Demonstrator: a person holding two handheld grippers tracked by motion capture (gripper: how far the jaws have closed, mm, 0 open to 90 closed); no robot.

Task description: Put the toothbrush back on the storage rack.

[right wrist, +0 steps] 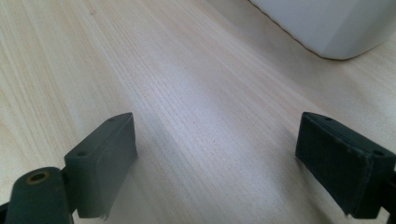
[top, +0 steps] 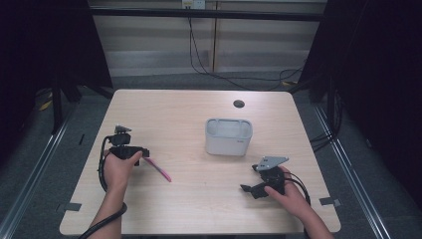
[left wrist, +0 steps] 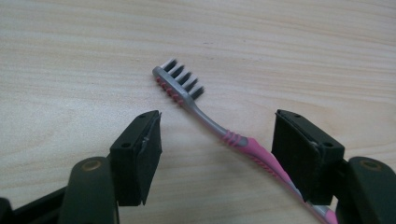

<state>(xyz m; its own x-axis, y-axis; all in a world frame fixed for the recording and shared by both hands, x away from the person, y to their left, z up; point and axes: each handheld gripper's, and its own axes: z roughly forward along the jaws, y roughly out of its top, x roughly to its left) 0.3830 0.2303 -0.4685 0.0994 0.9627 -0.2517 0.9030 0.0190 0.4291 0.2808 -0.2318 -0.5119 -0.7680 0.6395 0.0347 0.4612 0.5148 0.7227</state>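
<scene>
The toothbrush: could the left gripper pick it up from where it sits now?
Probably yes. The left gripper is open, and the toothbrush lies flat on the table with its handle running between the jaws. Nothing blocks it; closing should catch the handle.

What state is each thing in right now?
left tongs: open, straddling the toothbrush handle, not gripping.
right tongs: open, empty, above bare table.
toothbrush: lying flat on the table, bristles sideways.
white holder: upright on the table, top open.
</scene>
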